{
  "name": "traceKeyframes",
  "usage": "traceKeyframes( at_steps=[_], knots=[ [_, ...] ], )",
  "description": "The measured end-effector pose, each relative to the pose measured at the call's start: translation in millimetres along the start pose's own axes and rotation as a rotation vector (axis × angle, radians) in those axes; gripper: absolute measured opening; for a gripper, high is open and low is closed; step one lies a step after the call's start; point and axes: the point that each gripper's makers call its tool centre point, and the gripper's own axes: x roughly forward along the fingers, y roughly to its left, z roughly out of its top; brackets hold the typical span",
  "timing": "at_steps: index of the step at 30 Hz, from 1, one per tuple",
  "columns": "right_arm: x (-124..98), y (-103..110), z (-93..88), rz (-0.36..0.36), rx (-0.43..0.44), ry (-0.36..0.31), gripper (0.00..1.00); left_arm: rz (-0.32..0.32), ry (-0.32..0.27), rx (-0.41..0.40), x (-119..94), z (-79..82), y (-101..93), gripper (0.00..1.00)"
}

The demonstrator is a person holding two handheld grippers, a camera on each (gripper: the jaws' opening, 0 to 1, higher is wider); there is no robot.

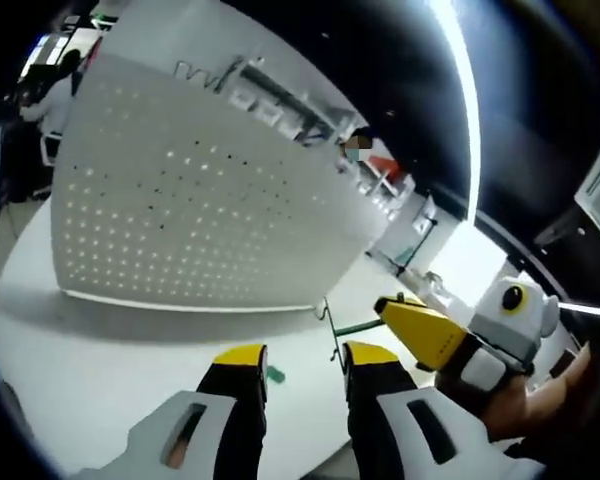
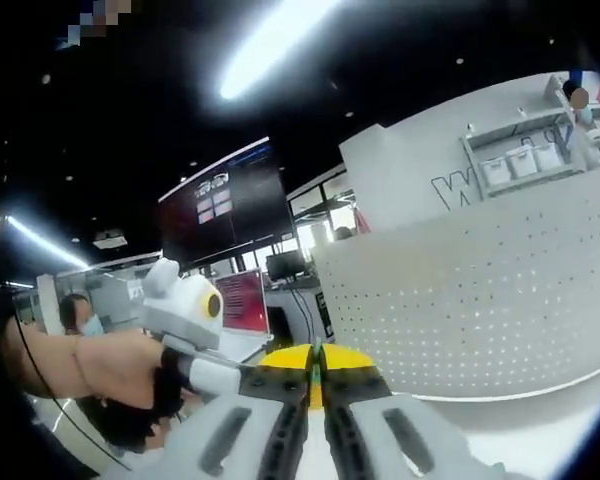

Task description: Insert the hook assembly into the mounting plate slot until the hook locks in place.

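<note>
A white perforated mounting plate (image 1: 195,190) is standing upright on a white table (image 1: 90,365), rising ahead of the left gripper (image 1: 304,356) and filling the upper left of the left gripper view. In the right gripper view the same pegboard panel (image 2: 480,305) is spreading ahead and to the right of the right gripper (image 2: 316,368). The left gripper's yellow-tipped jaws are standing apart, holding nothing between them. The right gripper (image 1: 420,330) is reaching in from the right of the left gripper view, its yellow jaws closing on a thin dark wire hook assembly (image 1: 332,330) with a green part, which is hanging just ahead of the left gripper's right fingertip and short of the plate's lower edge. In the right gripper view the jaws are pressing together on a thin green sliver (image 2: 316,377) of that hook. The left gripper (image 2: 195,335) is showing to the left there, held in a person's hand (image 2: 110,370). A small green piece (image 1: 275,375) is lying on the table between the left gripper's jaws.
</note>
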Motion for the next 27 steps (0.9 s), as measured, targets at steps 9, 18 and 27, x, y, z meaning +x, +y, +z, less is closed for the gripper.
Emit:
traceKeyframes(
  at_steps=[9, 18, 27],
  knots=[
    [-1, 1, 0.9, -0.002, 0.005, -0.012, 0.00, -0.046, -0.001, -0.019, 0, 2.2, -8.9, 0.16],
    [-2, 3, -0.8, -0.003, -0.009, -0.011, 0.00, -0.072, 0.006, -0.031, 0, 1.3, -13.3, 0.07],
    [-4, 3, -1.6, -0.003, -0.016, -0.007, 0.00, -0.083, 0.021, -0.017, 0, -0.1, -16.4, 0.04]
  ],
)
